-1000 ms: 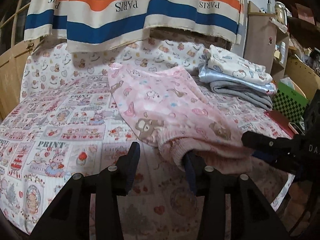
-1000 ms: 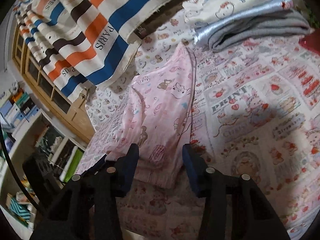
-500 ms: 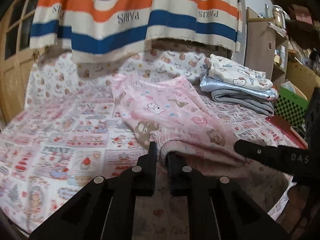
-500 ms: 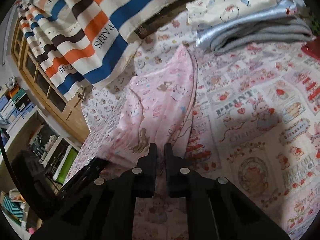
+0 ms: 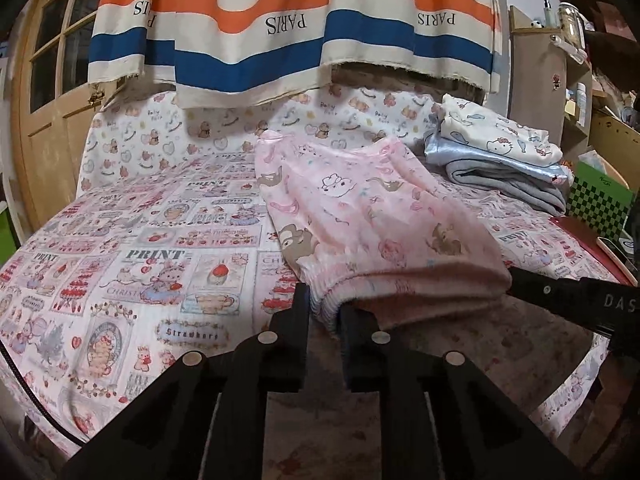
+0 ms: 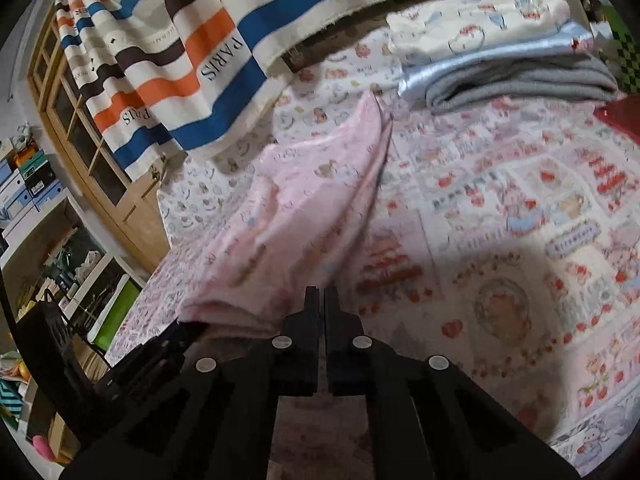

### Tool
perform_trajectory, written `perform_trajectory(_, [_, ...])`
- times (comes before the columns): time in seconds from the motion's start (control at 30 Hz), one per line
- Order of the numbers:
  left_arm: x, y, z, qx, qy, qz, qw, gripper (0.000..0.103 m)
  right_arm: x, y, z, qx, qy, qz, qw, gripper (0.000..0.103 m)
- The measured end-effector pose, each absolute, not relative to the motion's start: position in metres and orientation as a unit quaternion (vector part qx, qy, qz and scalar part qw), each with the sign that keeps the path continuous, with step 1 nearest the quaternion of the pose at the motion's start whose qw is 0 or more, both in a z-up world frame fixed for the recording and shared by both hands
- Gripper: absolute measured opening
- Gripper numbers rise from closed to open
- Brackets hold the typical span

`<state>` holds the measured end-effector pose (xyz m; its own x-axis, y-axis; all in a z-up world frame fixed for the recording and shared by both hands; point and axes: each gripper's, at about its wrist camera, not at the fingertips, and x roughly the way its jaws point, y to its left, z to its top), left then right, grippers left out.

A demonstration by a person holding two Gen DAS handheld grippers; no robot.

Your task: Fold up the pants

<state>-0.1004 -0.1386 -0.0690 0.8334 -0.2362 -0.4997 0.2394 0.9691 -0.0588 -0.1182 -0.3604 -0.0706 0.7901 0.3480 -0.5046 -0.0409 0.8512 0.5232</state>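
The pink pants (image 5: 372, 216) lie on the bed (image 5: 132, 248), over its cartoon-print sheet, with the elastic waistband nearest the cameras and the legs running away toward the striped "PARIS" cloth (image 5: 288, 28) that hangs behind.

In the left wrist view the left gripper (image 5: 325, 312) is drawn narrow on the left corner of the waistband – the gathered fabric bunches between its two fingers, which have just been closing and then eased a little. The right gripper (image 5: 568, 300) enters this view as a black bar from the right, its tip meeting the other corner of the waistband.

The right wrist view is blurred. There the right gripper (image 6: 321, 300) has its fingers all but together, having just closed, with the pink edge pinched at their tips and the pants (image 6: 304, 216) lifted into a ridge. Only this view shows the shelving (image 6: 52, 240) left of the bed, and the left gripper (image 6: 176, 336) reaching the cloth from the lower left.

A stack of folded clothes (image 5: 500, 164) sits at the bed's far right, apart from the pants; only the left view shows the green checkered box (image 5: 600, 204) beside it clearly.
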Motion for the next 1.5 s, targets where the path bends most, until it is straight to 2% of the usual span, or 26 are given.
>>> perform_trajectory(0.07, [-0.103, -0.138, -0.068, 0.003, 0.257, -0.130, 0.958, 0.014, -0.120, -0.360, -0.070, 0.243, 0.302, 0.107, 0.916, 0.002])
perform_trajectory(0.13, [-0.104, -0.138, -0.069, 0.011, 0.256, -0.126, 0.958, 0.020, -0.123, -0.358, -0.068, 0.229, 0.296, 0.104, 0.921, 0.002])
perform_trajectory(0.2, [-0.107, -0.139, -0.069, 0.028, 0.253, -0.111, 0.961, 0.033, -0.126, -0.355, -0.064, 0.212, 0.290, 0.098, 0.928, 0.002])
perform_trajectory(0.33, [-0.111, -0.132, -0.065, 0.031, 0.250, -0.115, 0.961, 0.040, -0.132, -0.351, -0.057, 0.184, 0.281, 0.090, 0.938, 0.002])
perform_trajectory(0.4, [-0.113, -0.130, -0.063, 0.033, 0.247, -0.111, 0.962, 0.050, -0.134, -0.351, -0.055, 0.175, 0.279, 0.085, 0.941, 0.002])
perform_trajectory(0.63, [-0.114, -0.120, -0.061, 0.046, 0.236, -0.100, 0.966, 0.068, -0.141, -0.350, -0.052, 0.143, 0.262, 0.050, 0.953, 0.002])
perform_trajectory(0.77, [-0.117, -0.113, -0.060, 0.037, 0.226, -0.093, 0.969, 0.095, -0.143, -0.348, -0.049, 0.123, 0.256, 0.045, 0.958, 0.002])
perform_trajectory(0.83, [-0.120, -0.108, -0.059, 0.029, 0.218, -0.089, 0.972, 0.102, -0.144, -0.349, -0.048, 0.120, 0.255, 0.042, 0.959, 0.003])
perform_trajectory(0.87, [-0.120, -0.106, -0.059, 0.026, 0.215, -0.087, 0.972, 0.102, -0.143, -0.349, -0.048, 0.120, 0.255, 0.040, 0.958, 0.007])
perform_trajectory(0.93, [-0.120, -0.104, -0.059, 0.025, 0.212, -0.087, 0.973, 0.102, -0.144, -0.351, -0.048, 0.126, 0.256, 0.035, 0.958, 0.022])
perform_trajectory(1.0, [-0.120, -0.103, -0.059, 0.029, 0.210, -0.086, 0.973, 0.102, -0.146, -0.352, -0.049, 0.128, 0.250, 0.026, 0.959, 0.049])
perform_trajectory(1.03, [-0.121, -0.102, -0.059, 0.033, 0.208, -0.084, 0.974, 0.102, -0.147, -0.352, -0.048, 0.127, 0.246, 0.019, 0.961, 0.056])
perform_trajectory(1.07, [-0.121, -0.102, -0.059, 0.036, 0.207, -0.082, 0.974, 0.102, -0.148, -0.352, -0.047, 0.124, 0.240, 0.012, 0.963, 0.072])
perform_trajectory(1.1, [-0.122, -0.101, -0.058, 0.038, 0.204, -0.082, 0.975, 0.102, -0.150, -0.352, -0.045, 0.121, 0.231, 0.004, 0.965, 0.084])
perform_trajectory(1.23, [-0.125, -0.099, -0.054, 0.046, 0.190, -0.084, 0.977, 0.102, -0.154, -0.354, -0.039, 0.101, 0.212, -0.006, 0.972, 0.088])
perform_trajectory(1.3, [-0.125, -0.097, -0.053, 0.051, 0.190, -0.089, 0.976, 0.102, -0.153, -0.353, -0.038, 0.077, 0.216, -0.002, 0.973, 0.095])
perform_trajectory(1.5, [-0.121, -0.102, -0.056, 0.108, 0.210, -0.124, 0.964, 0.101, -0.150, -0.337, -0.040, -0.046, 0.221, 0.032, 0.974, 0.095])
